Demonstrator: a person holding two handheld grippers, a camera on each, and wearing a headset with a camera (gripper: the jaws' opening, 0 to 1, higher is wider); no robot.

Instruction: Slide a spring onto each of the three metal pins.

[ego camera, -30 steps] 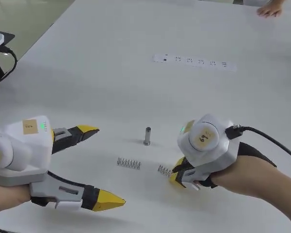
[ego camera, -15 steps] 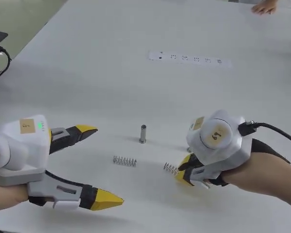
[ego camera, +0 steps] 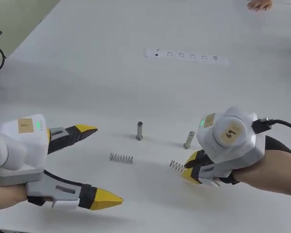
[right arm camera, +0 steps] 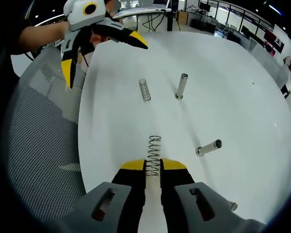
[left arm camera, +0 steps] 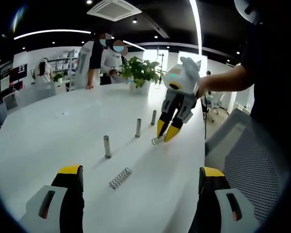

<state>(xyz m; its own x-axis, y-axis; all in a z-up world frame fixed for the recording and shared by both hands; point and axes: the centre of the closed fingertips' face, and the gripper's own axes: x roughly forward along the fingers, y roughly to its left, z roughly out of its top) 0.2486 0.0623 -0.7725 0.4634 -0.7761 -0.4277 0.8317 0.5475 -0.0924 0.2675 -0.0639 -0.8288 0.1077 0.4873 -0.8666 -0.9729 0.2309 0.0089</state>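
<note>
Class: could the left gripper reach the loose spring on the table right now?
Probably yes: the left gripper is open and the loose spring lies just ahead of its jaws, nothing between.

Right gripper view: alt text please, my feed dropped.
The right gripper is shut on the near end of a spring over the white table. Beyond it are a loose spring, a far pin, a nearer pin, and the open left gripper at upper left.
</note>
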